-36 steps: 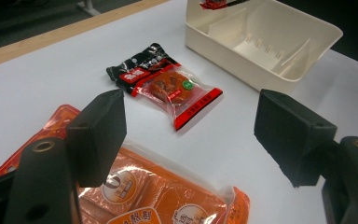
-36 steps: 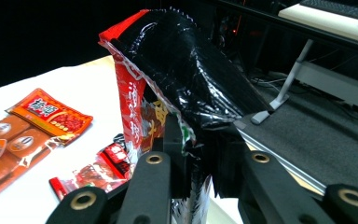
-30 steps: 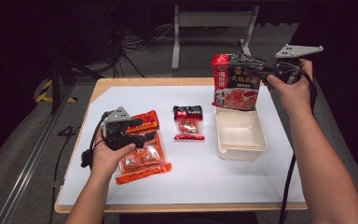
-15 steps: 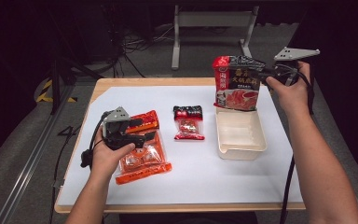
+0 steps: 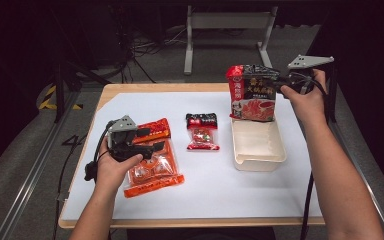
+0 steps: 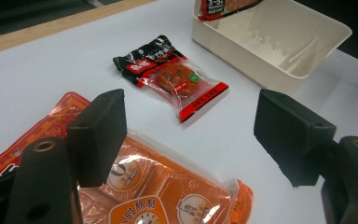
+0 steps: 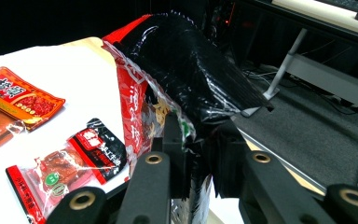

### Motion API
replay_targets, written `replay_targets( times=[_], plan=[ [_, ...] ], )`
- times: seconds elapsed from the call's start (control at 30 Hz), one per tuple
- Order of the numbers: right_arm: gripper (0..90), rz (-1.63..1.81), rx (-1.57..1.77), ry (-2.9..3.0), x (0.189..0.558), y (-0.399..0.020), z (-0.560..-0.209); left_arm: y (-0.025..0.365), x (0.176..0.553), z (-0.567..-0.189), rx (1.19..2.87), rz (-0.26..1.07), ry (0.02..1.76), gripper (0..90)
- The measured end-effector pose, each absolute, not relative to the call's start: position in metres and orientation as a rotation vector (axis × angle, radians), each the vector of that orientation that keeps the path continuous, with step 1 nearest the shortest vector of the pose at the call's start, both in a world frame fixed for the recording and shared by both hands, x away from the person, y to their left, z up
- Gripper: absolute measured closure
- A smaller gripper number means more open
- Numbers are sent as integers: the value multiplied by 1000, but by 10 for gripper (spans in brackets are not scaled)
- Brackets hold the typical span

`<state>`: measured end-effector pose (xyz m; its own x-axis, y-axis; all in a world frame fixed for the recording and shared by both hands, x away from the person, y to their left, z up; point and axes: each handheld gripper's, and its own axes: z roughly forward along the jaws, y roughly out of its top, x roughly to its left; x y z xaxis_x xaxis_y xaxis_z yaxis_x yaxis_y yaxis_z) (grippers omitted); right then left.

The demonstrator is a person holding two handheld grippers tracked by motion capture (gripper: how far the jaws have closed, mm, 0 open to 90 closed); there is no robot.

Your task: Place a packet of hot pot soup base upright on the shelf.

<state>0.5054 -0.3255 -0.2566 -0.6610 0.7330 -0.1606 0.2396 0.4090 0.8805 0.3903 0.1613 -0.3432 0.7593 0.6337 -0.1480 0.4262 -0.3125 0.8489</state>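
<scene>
A tall red and black bag (image 5: 252, 95) hangs upright over the far end of a cream plastic tray (image 5: 260, 160), with my right gripper (image 5: 276, 85) shut on its right side. In the right gripper view the jaws (image 7: 200, 154) pinch the crinkled black side of the bag (image 7: 182, 70). My left gripper (image 5: 150, 142) rests low over an orange packet (image 5: 152, 172) at the table's left. Its jaws (image 6: 191, 130) stand wide open with nothing between them, and the orange packet (image 6: 168, 196) lies just below.
A small black and red snack packet (image 5: 202, 131) lies in the middle of the white sheet, between the two hands. A red sachet (image 5: 152, 129) lies partly under the left gripper. A metal stand's legs and cables sit on the floor behind the table.
The right hand has lowered the bag slightly toward the tray. The left hand and its gripper have stayed where they were.
</scene>
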Motion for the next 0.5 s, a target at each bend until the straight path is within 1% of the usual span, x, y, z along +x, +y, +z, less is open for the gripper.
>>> replay_targets(
  times=[0.5],
  plan=[
    [761,1182,854,2148,507,-323,-270,162,392,-345,1956,250,813,263]
  ],
)
